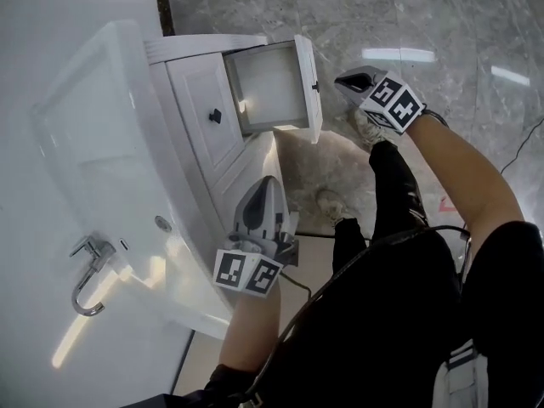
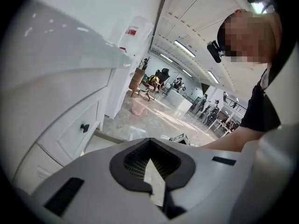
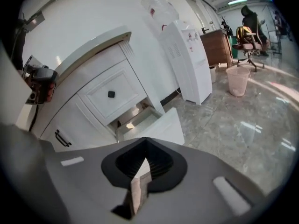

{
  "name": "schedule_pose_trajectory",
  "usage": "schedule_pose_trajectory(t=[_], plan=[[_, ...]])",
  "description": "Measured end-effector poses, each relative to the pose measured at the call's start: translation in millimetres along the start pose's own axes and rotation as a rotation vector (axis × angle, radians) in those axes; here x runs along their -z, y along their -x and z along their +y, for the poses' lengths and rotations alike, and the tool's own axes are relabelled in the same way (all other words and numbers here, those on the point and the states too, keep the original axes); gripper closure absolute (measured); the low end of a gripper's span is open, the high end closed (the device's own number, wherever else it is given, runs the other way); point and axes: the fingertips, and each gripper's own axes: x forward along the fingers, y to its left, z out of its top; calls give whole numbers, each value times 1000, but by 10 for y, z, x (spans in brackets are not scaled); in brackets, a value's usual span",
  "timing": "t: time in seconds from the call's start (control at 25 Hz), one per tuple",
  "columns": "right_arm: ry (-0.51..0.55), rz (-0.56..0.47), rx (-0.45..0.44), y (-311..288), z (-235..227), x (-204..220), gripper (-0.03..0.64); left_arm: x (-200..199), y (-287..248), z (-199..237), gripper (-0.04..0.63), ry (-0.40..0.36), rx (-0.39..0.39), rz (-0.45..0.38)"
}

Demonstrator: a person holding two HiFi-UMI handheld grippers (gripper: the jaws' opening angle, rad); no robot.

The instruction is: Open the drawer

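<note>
The white vanity's lower drawer [image 1: 270, 87] stands pulled out, its inside bare and its front panel [image 1: 308, 82] towards the floor side. The right gripper view shows the same open drawer [image 3: 145, 118] below a closed drawer with a black knob [image 3: 111, 94]. My right gripper [image 1: 342, 81] hangs just right of the drawer front, apart from it, shut and holding nothing. My left gripper [image 1: 265, 184] is lower in the head view, beside the cabinet front, shut and holding nothing. It faces a closed drawer with a knob [image 2: 84, 127].
The sink basin [image 1: 102, 177] with a chrome faucet [image 1: 88, 272] tops the vanity. A cabinet door handle [image 3: 62, 138] sits left of the drawers. A water dispenser [image 3: 186, 59] and a bin [image 3: 237, 80] stand further along the marble floor. My shoe [image 1: 331, 204] is below the drawer.
</note>
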Motion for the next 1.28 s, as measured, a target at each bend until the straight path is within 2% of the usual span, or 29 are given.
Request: schedule_pose_trajectory(t=[0.36,0.64,1.0,1.28], plan=[[56,-108,53,841,542,-1436,615,-1141,706,-442,604,-71,31,-155],[124,-151,41,1314,1199,-2529,615,-1990,1532,-532,604,-86,-18,-281],[290,-168,-45,1747,2050,-3777,615,-2731,2614,-452,604,-46,-169,-489],[418,-172,-138,1877,2845,-4465,617,-2852,3673,-362,604,12,-330,-635]])
